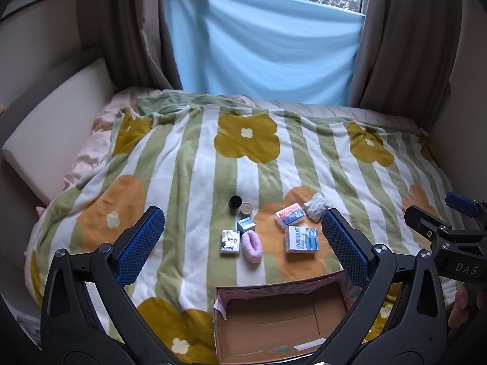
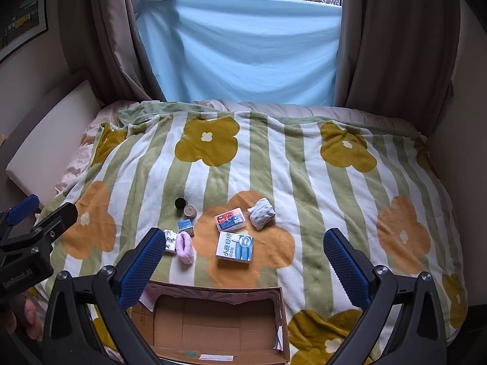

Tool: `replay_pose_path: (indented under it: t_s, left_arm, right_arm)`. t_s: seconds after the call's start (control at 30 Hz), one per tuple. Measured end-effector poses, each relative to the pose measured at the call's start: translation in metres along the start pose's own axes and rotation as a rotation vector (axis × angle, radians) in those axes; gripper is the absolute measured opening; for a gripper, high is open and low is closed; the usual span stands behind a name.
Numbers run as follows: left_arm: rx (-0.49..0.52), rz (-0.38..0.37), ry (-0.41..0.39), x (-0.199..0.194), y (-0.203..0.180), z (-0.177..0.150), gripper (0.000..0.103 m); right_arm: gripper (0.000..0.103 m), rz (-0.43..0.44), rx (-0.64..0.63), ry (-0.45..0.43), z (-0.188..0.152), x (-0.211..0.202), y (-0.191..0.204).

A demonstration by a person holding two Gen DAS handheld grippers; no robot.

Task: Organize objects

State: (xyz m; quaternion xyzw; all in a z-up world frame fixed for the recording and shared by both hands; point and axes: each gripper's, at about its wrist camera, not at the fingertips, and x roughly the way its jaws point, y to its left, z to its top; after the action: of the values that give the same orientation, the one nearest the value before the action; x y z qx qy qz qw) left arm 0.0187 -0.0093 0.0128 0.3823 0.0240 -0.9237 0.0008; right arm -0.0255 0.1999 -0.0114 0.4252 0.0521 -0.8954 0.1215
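Hovering above the open brown cardboard box, left gripper and right gripper both hold blue fingers wide apart, nothing between them.

The other gripper's body reads "DAS" in pale letters. Seen from the right wrist, the left gripper's body bears "GenRobot.AI". The blue and white box carries large Chinese characters, too blurred to make out with certainty. Print on the red and blue packet is too small to read.
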Motion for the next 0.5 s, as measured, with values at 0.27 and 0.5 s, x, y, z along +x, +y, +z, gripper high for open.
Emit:
replay_pose_path:
  t_s: [0.27, 0.5]
  left_arm:
    - [-0.017, 0.012, 0.0, 0.0003, 0.0008, -0.0012, 0.103]
    - [-0.021, 0.011, 0.0, 0.0005, 0.0003, -0.0012, 0.103]
  right_arm:
    - [0.103, 0.004, 0.001, -0.001, -0.0005, -0.0006, -0.001]
    - [0.103, 0.005, 0.001, -0.002, -0.0008, 0.0001, -0.001]
